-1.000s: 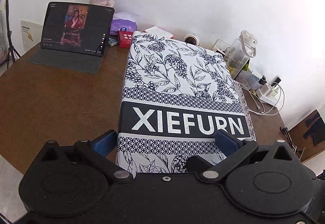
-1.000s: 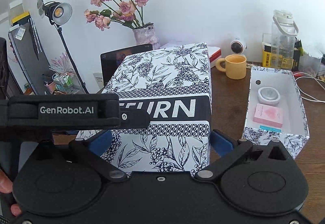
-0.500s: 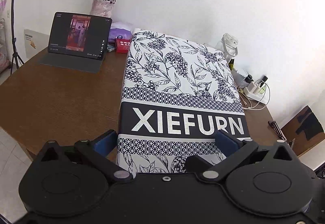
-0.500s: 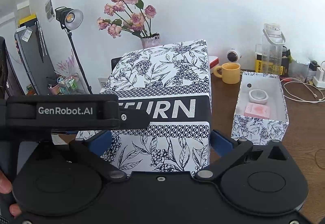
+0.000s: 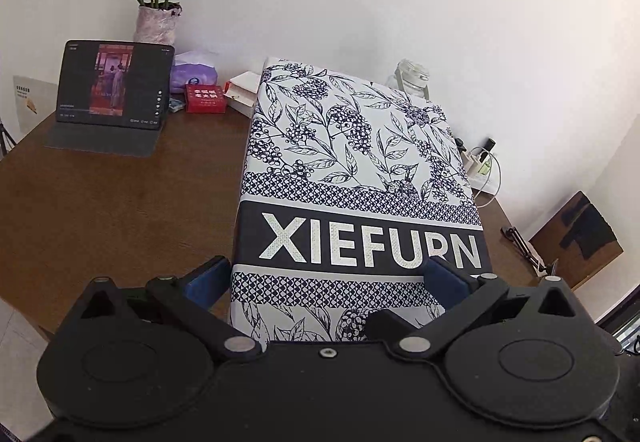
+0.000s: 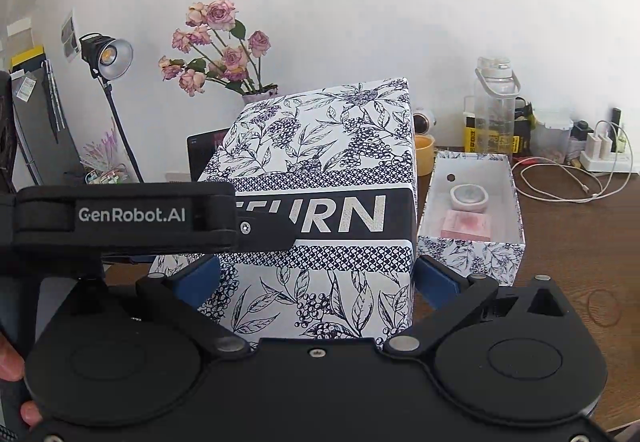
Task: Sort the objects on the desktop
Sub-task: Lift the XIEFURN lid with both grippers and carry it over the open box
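Both grippers, left gripper (image 5: 326, 278) and right gripper (image 6: 316, 276), are spread wide and pinch the patterned lid (image 5: 356, 177) by its near end, one on each side so it rides level. At right of the right-wrist frame sits the open box (image 6: 472, 250), with a pink packet (image 6: 466, 226) and small bowl (image 6: 470, 197) inside.

"XIEFURN" in white capitals on the dark band across the floral box lid (image 5: 360, 169). Right wrist view shows only "FURN", partly cut off, on the same lid (image 6: 320, 169); left of it, "GenRobot.AI" in white on a black strap (image 6: 128, 215). Behind the lid, small red box (image 5: 206, 98) has print, too small to read. Tablet (image 5: 114, 85) screen text illegible.
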`<state>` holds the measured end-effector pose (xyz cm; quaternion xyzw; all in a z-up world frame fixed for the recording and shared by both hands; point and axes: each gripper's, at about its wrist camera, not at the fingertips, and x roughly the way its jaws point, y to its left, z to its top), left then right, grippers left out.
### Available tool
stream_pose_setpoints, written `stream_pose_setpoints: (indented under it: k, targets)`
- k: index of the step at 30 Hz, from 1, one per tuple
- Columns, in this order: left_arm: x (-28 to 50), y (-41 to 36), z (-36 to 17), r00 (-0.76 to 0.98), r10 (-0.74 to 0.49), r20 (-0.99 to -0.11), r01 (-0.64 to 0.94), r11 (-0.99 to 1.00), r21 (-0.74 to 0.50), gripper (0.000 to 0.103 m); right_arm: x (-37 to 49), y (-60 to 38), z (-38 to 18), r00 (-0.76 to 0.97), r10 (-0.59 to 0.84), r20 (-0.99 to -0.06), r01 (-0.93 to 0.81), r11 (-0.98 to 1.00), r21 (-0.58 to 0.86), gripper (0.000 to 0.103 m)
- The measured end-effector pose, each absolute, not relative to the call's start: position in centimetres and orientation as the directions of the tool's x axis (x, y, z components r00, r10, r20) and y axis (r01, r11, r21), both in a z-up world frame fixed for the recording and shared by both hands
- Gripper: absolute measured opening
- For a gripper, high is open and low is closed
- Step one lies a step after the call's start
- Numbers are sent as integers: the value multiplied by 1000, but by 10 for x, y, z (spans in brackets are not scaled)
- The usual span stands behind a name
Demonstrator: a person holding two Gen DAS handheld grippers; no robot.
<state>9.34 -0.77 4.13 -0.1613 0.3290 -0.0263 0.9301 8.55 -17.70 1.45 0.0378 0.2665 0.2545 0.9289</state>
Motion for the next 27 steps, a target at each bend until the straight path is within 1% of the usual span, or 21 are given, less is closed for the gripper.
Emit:
stream_pose_setpoints:
  k: [8,18,27]
  targets:
    - [146,-27,32,759,-225,-612,20,946,-324,103,124,-196,10,767,426,-479,-371,904,210,103]
    - [239,-46,6,710,-308,-633,99,934,-344,102,210,-217,-13,796,352,-493,-290,936,201,103]
    - [325,-53,-31,672,-342,-657,114,924,-364,102,289,-233,-45,791,335,-512,-253,941,225,103]
